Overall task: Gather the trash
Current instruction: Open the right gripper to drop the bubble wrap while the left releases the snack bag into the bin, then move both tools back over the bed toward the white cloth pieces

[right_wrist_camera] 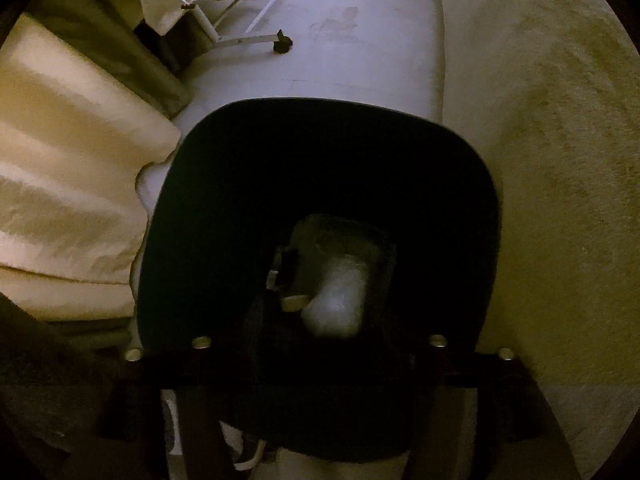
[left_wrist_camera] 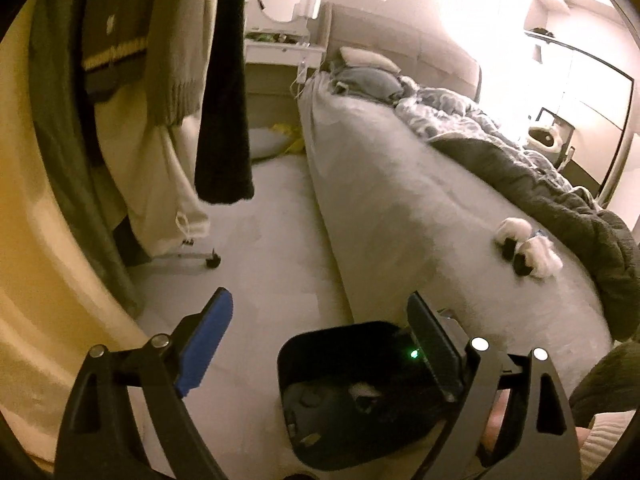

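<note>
A black trash bin [left_wrist_camera: 320, 360] stands on the floor between the bed and the curtain, low in the left wrist view. My left gripper [left_wrist_camera: 320, 296] hangs above it, open wide, nothing between its blue pads [left_wrist_camera: 204, 344]. The right wrist view looks straight down into the bin [right_wrist_camera: 224, 200]. A white crumpled wad [right_wrist_camera: 336, 300] lies inside it with other scraps. My right gripper [right_wrist_camera: 324, 272] reaches into the bin with its dark fingers spread on either side of the wad; no pad visibly presses on it. Two fluffy white-and-black items [left_wrist_camera: 528, 248] lie on the bed.
The bed [left_wrist_camera: 400, 200] with a rumpled dark duvet [left_wrist_camera: 560, 200] fills the right. Clothes [left_wrist_camera: 224, 100] hang on a wheeled rack [left_wrist_camera: 212, 260] at the left, beside a pale curtain [right_wrist_camera: 60, 200]. A white vanity [left_wrist_camera: 280, 52] stands at the far wall. A strip of floor [left_wrist_camera: 272, 240] runs between.
</note>
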